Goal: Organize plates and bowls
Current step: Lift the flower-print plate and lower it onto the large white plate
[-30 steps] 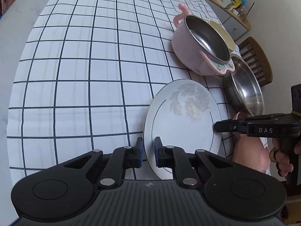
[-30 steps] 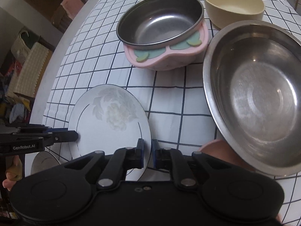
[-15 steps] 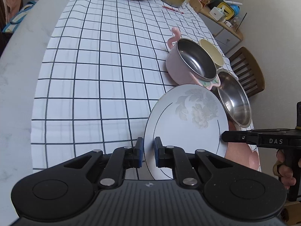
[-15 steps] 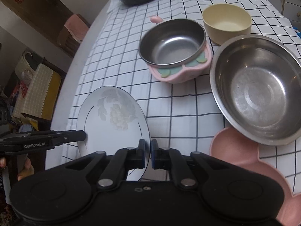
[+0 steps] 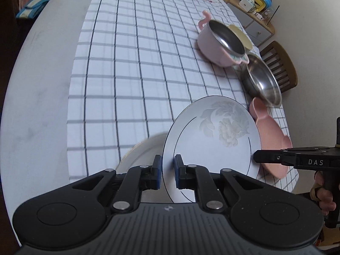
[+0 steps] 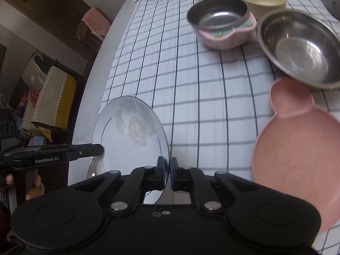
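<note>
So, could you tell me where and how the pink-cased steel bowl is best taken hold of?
Grip the pink-cased steel bowl by its rim, from above, one finger inside the steel liner and one outside the pink wall. It stands upright and open. Choose the side facing the open tablecloth; the cream bowl and large steel bowl crowd the other.

Three plates (image 5: 214,140), three bowls (image 6: 297,48)
</note>
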